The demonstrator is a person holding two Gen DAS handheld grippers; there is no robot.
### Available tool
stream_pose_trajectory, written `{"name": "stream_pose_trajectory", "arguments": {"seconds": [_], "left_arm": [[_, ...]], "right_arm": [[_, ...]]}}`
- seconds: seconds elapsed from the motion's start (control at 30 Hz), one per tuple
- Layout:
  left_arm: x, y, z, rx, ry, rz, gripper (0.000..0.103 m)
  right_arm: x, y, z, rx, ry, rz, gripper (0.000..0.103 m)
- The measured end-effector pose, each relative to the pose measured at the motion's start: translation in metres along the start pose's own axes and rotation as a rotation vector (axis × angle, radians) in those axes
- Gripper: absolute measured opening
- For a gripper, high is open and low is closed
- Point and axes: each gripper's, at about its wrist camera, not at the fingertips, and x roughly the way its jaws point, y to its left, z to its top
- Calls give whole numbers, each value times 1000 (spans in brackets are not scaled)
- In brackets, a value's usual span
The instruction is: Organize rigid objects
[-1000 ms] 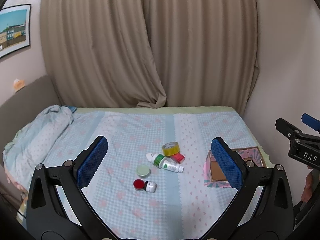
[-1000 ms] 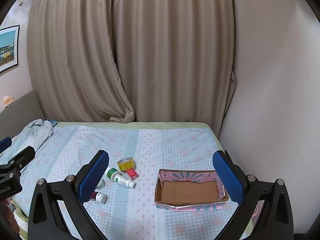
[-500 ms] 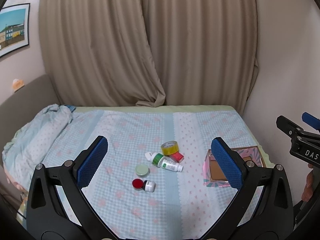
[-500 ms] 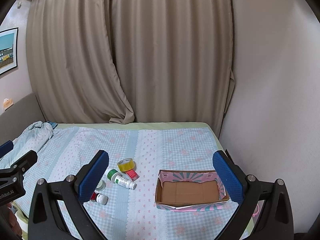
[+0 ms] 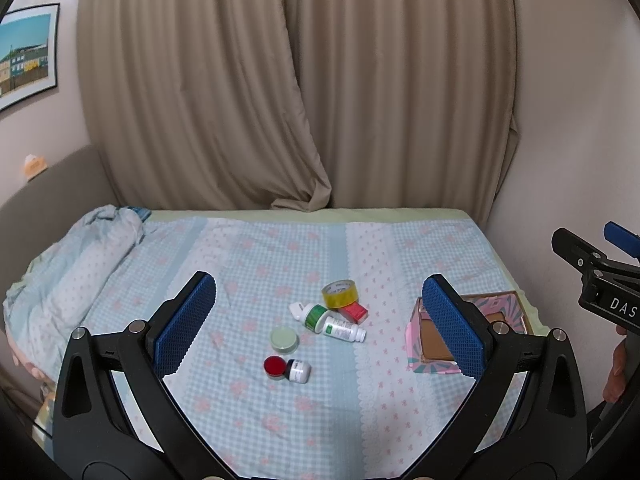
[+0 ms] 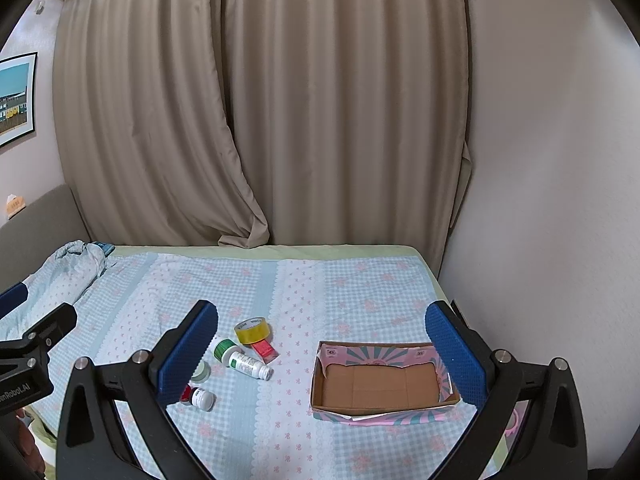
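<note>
Bottles (image 5: 339, 327) well apart from box (image 6: 384, 384)

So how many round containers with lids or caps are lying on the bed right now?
3. A green-capped white bottle on its side beside the yellow tape roll, a pale green jar nearer, and a small red-lidded jar nearest. Others might be hidden behind the fingers.

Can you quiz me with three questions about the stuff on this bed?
1. True or false: the cardboard box has nothing inside.
2. Which lies closest to the tape roll? A) red box B) red-lidded jar C) green lid
3. Fill in: the green-capped bottle is lying on its ____.

Key: 1 true; 2 A; 3 side.
</note>
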Motion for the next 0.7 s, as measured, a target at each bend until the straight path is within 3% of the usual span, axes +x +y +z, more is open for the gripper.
{"name": "stream_pose_trajectory", "arguments": {"seconds": [0.7], "left_arm": [[3, 3, -1, -6, 3, 0, 102]], "right_arm": [[5, 3, 1, -6, 4, -3, 103]]}}
